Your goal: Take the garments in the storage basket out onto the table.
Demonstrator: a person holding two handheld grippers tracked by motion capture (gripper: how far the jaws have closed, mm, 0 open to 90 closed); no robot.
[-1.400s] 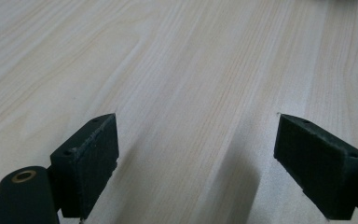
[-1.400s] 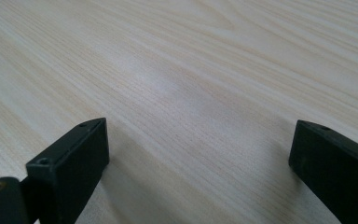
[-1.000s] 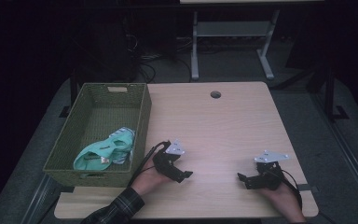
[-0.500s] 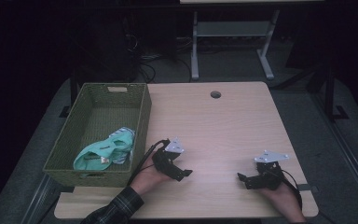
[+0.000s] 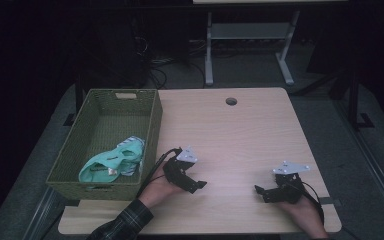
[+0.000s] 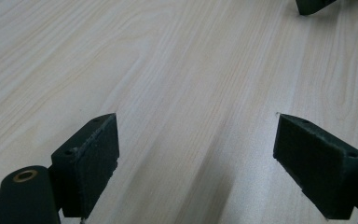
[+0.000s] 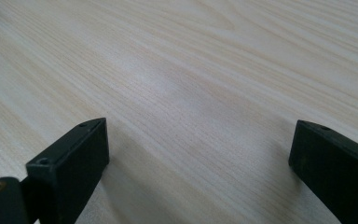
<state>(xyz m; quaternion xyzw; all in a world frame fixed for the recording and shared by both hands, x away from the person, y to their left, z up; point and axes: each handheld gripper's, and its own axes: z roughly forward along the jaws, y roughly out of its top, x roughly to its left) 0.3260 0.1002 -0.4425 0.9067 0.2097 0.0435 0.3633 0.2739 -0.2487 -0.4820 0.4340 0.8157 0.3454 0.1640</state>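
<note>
Spreading across the middle of the high view, the pale wood-grain counter [image 5: 240, 130] carries both grippers near its lower edge. At its left stands the large green woven rectangular basket [image 5: 152, 127], and in the basket's lower half lies the crumpled mint-green cloth [image 5: 111, 161], the nearest thing to the grippers. It looks light, soft and limp, so it would likely sag when lifted; a raised fold near its middle seems the best place to pinch. The left gripper [image 5: 192, 184] rests just right of the basket, jaws spread wide over bare wood. The right gripper [image 5: 261, 192], lower right, is likewise spread and holds nothing.
</note>
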